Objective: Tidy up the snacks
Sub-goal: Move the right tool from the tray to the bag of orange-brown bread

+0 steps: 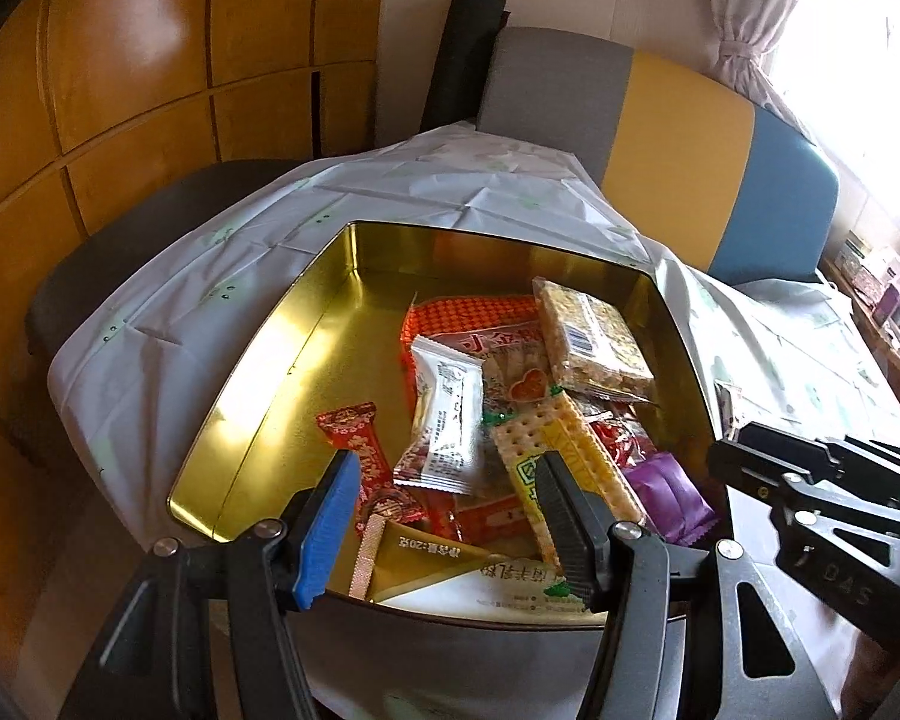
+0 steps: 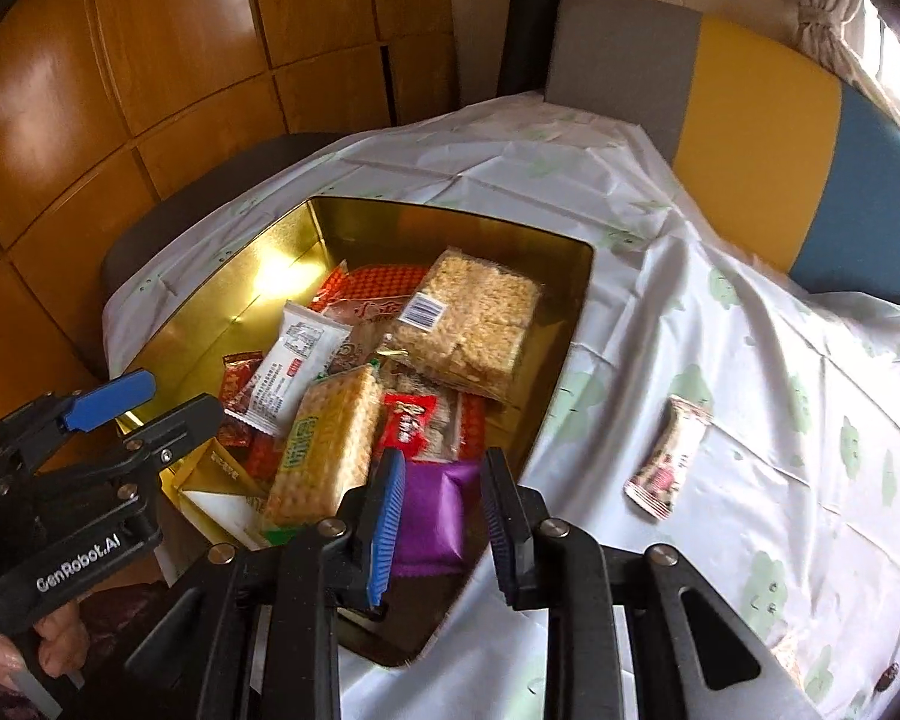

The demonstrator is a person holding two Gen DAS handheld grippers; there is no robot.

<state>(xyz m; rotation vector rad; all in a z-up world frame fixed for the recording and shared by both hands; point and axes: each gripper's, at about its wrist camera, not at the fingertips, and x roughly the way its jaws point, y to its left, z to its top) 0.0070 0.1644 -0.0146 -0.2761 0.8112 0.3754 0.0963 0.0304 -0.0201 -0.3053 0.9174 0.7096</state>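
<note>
Gold tin walls (image 2: 168, 324) filled the left and centre of the right wrist view, and most of the snacks already lay heaped inside them, which is where the sorting wanted them. At lower left you held the left gripper (image 2: 150, 402) over the tin's near corner, its jaws standing wide and empty, probably waiting its turn. Moving right, the cracker pack (image 2: 324, 450) leaned on the pile, and the purple packet (image 2: 435, 513) lay just beyond your right gripper (image 2: 444, 516), whose jaws stood narrow with a gap and nothing pressed between them. Farther right, one small sachet (image 2: 669, 459) lay alone on the white tabletop cloth (image 2: 720, 360), well apart from the tin, so I judge it was next to collect.
</note>
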